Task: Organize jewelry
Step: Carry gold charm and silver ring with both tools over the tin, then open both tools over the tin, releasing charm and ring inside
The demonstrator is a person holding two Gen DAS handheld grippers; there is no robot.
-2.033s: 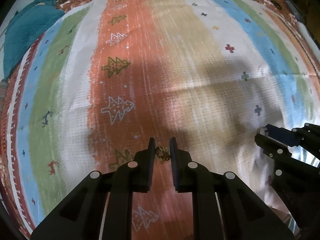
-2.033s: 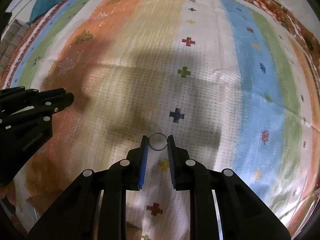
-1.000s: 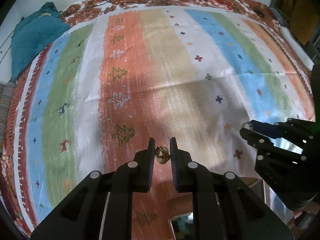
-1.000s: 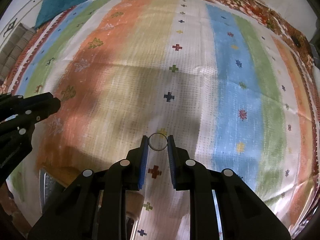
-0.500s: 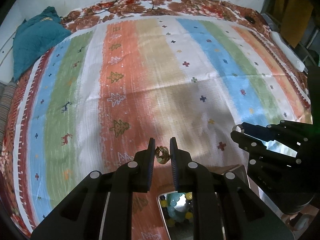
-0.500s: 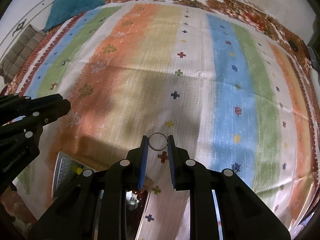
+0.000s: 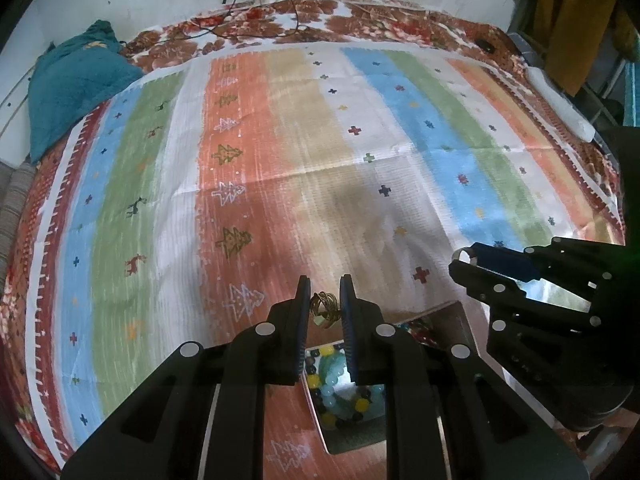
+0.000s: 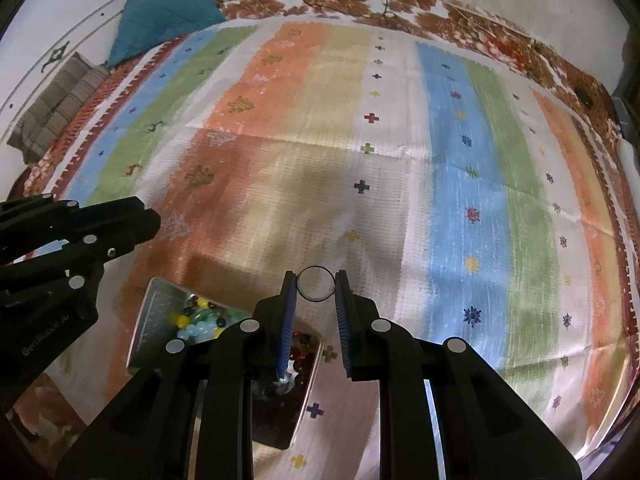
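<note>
Striped cloth [image 7: 280,152] with little trees and crosses covers the bed beneath me, and a shiny metal tray [image 8: 154,320] holding bead strings [image 7: 340,396] lies on it just under both of my grippers. To do this step well, I judge I should bring each piece low over a free part of the tray before letting go, lest these light rings bounce or roll off onto the cloth. My left gripper [image 7: 325,312] is nearly closed, pinching a gold ring [image 7: 323,309], and my right gripper [image 8: 316,286] is likewise narrow, clamped on a thin plain ring [image 8: 316,283].
</note>
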